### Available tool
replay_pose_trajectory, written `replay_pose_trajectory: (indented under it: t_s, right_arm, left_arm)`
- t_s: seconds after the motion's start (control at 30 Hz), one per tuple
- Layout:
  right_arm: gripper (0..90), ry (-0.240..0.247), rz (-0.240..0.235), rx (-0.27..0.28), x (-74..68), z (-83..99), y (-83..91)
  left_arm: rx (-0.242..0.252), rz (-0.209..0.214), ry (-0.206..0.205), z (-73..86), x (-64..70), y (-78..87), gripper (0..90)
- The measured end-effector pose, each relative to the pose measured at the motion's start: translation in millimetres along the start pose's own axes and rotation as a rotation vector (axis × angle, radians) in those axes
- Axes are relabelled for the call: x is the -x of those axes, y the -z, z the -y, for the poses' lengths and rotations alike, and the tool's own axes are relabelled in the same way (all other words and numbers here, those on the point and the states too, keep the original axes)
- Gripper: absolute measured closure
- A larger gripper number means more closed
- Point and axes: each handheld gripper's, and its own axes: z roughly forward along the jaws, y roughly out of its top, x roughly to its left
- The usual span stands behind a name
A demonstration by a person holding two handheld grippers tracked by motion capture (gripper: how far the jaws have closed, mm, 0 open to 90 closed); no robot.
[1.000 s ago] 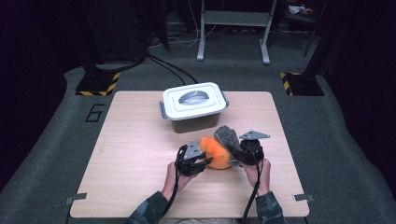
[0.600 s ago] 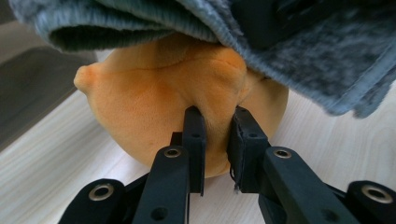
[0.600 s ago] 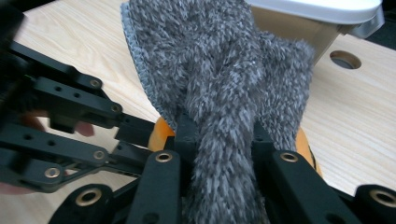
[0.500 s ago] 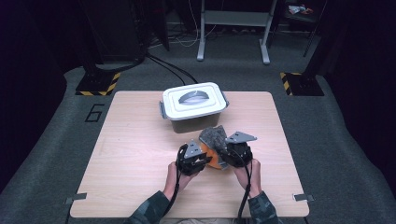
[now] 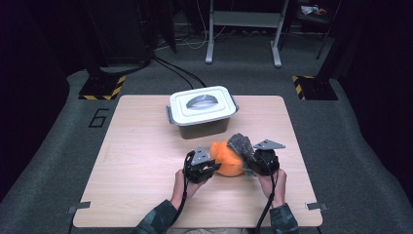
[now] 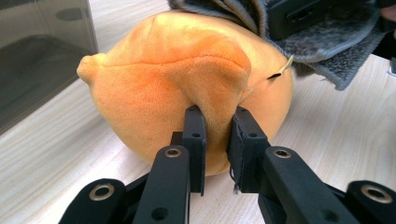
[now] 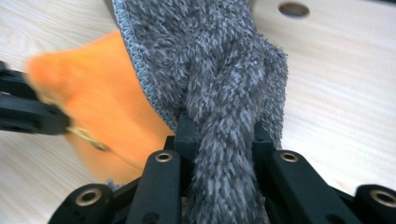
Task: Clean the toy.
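An orange plush toy (image 5: 227,158) (image 6: 187,88) rests on the wooden table (image 5: 136,161) near its front middle. My left gripper (image 5: 200,167) (image 6: 217,135) is shut on a fold of the toy's plush. A grey fuzzy cloth (image 5: 240,144) (image 7: 219,74) lies against the toy's right side and top. My right gripper (image 5: 258,163) (image 7: 219,140) is shut on a bunched part of that cloth, which hangs over its jaws. The orange plush toy (image 7: 102,112) shows just left of the cloth in the right gripper view.
A closed plastic box with a white lid and grey handle (image 5: 202,109) stands behind the toy at the table's middle back; its dark wall (image 6: 42,51) is close on the left. Bare tabletop lies to the left and right.
Both grippers with the toy and cloth have shifted slightly; the right gripper moved left then back right, drawing the grey cloth across the toy's top right.
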Motion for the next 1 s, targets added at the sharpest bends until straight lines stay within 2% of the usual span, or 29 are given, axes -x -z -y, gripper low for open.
replay_pose_trajectory:
  t_s: [0.13,0.27,0.43,0.53,0.57,0.7,0.77,0.8,0.87,1.0]
  right_arm:
    - [72.7,-0.04,0.009,-0.028,12.2,8.9,-5.8]
    - [72.7,-0.06,0.015,-0.067,21.1,16.5,-14.1]
    - [72.7,-0.097,0.004,-0.109,31.1,24.7,-28.1]
    - [72.7,-0.135,0.001,-0.157,34.5,32.6,-39.7]
    - [72.8,-0.133,-0.002,-0.171,36.2,36.0,-43.9]
    - [72.7,-0.176,-0.044,-0.143,44.7,39.2,-40.2]
    - [72.7,-0.194,-0.04,-0.123,45.3,35.8,-31.7]
    - [72.7,-0.193,-0.038,-0.104,45.6,33.5,-26.4]
    - [72.7,-0.19,-0.043,-0.07,44.0,27.5,-14.7]
    - [72.7,-0.124,-0.029,-0.016,32.3,9.6,6.4]
  left_arm:
    - [-0.001,0.005,0.016,1.6,-3.2,0.2,77.9]
    - [-0.002,0.012,0.018,2.5,-4.7,0.6,77.9]
    - [0.006,0.018,0.024,3.7,-6.6,-0.1,77.9]
    - [0.009,0.023,0.037,4.9,-7.7,0.2,77.9]
    - [0.01,0.024,0.04,5.2,-7.6,0.3,77.9]
    - [0.011,0.031,0.031,5.4,-8.3,0.3,77.6]
    - [0.002,0.035,0.024,6.1,-9.2,-0.5,77.5]
    - [0.011,0.032,0.037,6.9,-8.2,-0.7,77.5]
    - [0.013,0.03,0.036,7.2,-8.0,-0.6,77.5]
    - [0.009,0.023,0.004,5.4,-5.7,-0.1,77.5]
